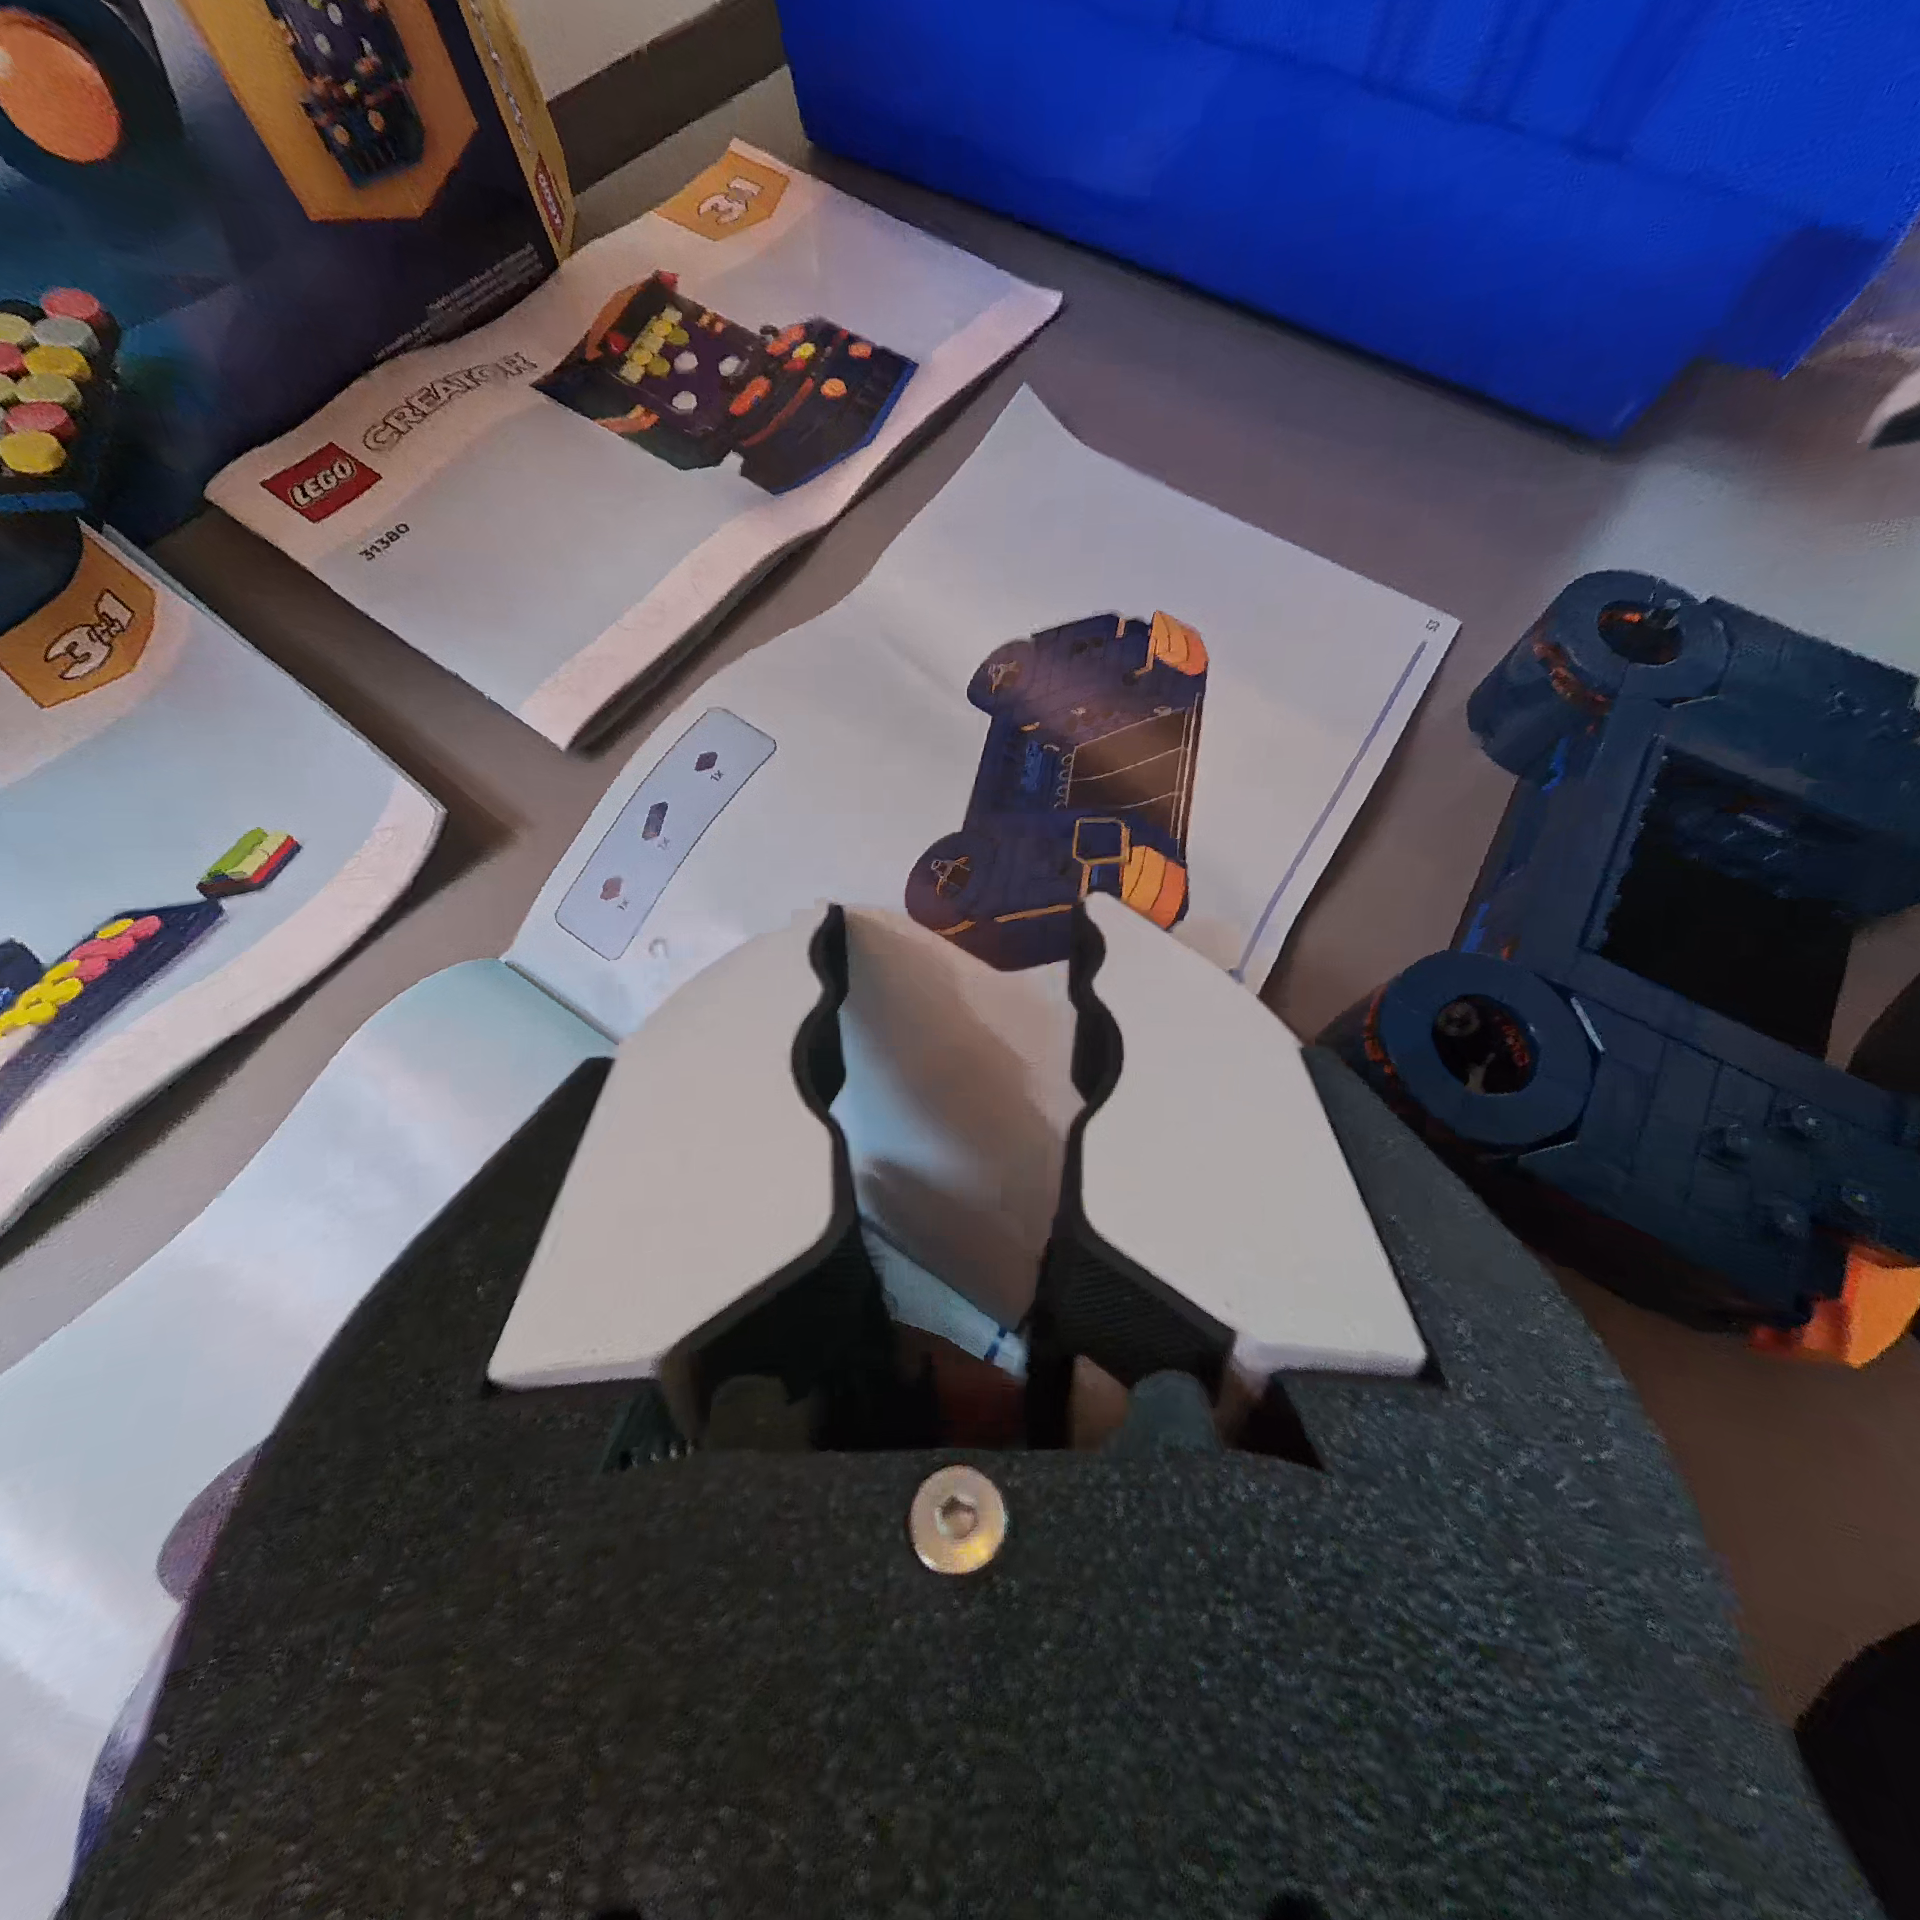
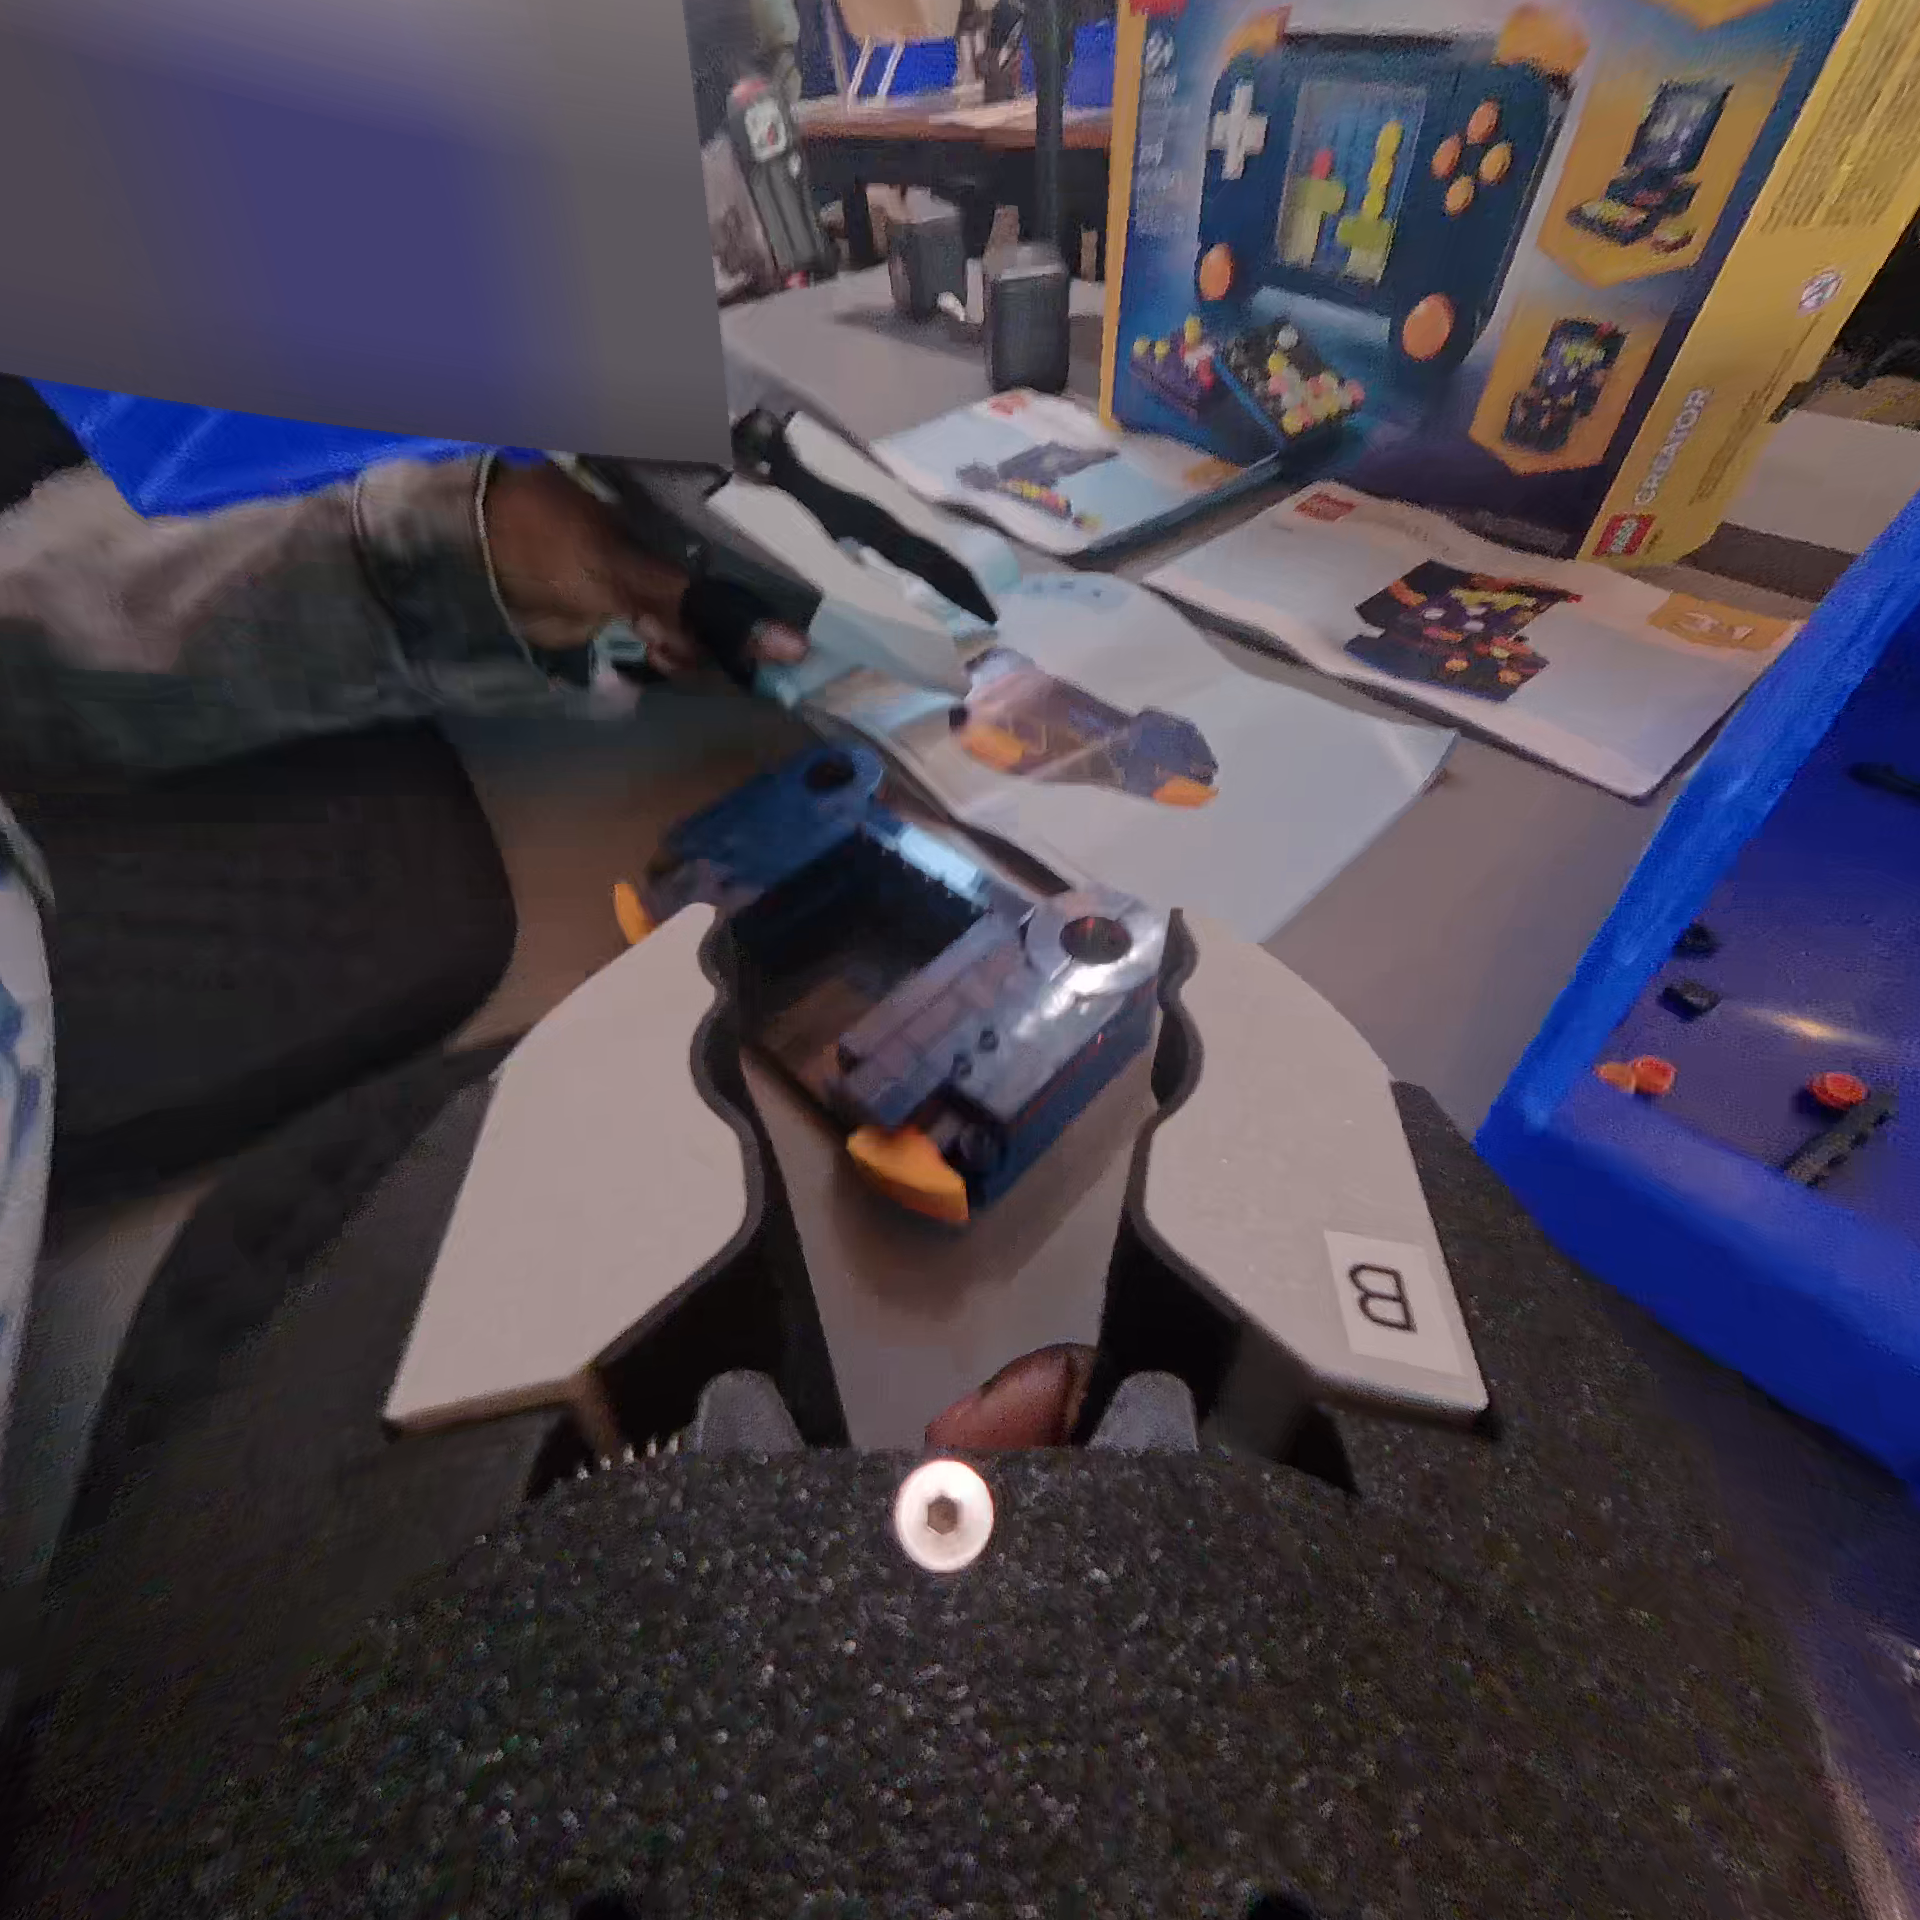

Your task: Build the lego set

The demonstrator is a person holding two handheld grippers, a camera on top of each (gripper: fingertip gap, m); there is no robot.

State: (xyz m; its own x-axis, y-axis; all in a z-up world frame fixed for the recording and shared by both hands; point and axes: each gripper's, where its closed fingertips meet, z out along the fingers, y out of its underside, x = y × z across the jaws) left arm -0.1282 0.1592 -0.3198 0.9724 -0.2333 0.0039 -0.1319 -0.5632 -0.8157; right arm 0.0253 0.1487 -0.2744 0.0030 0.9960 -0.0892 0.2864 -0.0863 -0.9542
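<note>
Two hand-held grippers here: the left hand-held gripper (image 1: 956,935) sits partly open over the open instruction booklet (image 1: 1039,582), holding nothing I can make out, and the right hand-held gripper (image 2: 940,935) is spread wide around the near end of the half-built dark blue lego console (image 2: 914,977), not clamped on it. That build lies flat on the grey counter (image 2: 1382,966), centre of the right wrist view, long axis running from lower right to upper left, an orange corner (image 2: 906,1169) nearest the camera. I'd guess it's light and stiff but pops apart easily, so grab the solid side walls, not the hollow middle.
</note>
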